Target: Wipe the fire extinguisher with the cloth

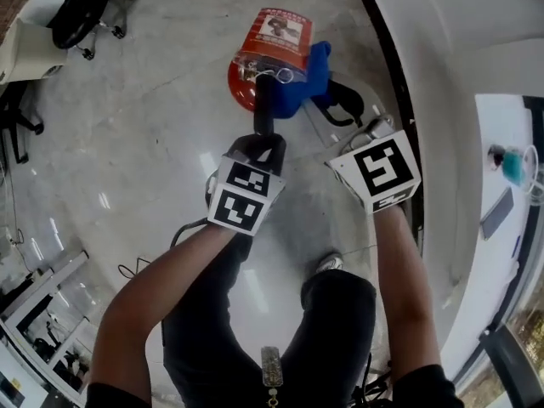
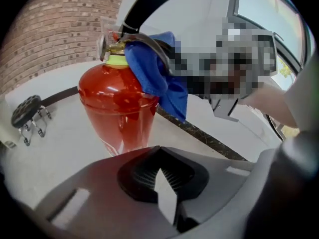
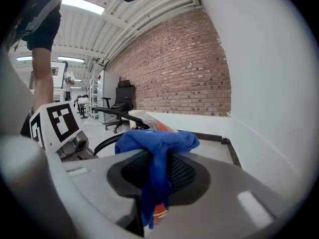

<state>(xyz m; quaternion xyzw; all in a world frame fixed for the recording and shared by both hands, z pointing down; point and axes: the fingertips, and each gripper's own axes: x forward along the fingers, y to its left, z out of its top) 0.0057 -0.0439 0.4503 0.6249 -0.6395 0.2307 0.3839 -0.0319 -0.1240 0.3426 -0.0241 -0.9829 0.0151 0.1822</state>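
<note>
A red fire extinguisher point(image 1: 268, 53) stands on the pale floor, and its black hose point(image 1: 263, 109) rises toward me. A blue cloth point(image 1: 307, 76) lies against its right side by the valve. My right gripper point(image 1: 333, 100) is shut on that cloth; in the right gripper view the cloth point(image 3: 155, 148) bunches over and hangs between the jaws of the right gripper point(image 3: 157, 178). My left gripper point(image 1: 262, 145) hovers just short of the extinguisher, shut, with nothing between its jaws. The left gripper view shows the left gripper point(image 2: 162, 176), the red tank point(image 2: 117, 103) beyond it and the cloth point(image 2: 160, 81) draped at the neck.
A white wall with a black skirting strip point(image 1: 393, 66) runs along the right, close behind the extinguisher. An office chair point(image 1: 83, 8) stands at the far left, shelving point(image 1: 38, 313) at the lower left. My legs and a shoe point(image 1: 330, 263) are below the grippers.
</note>
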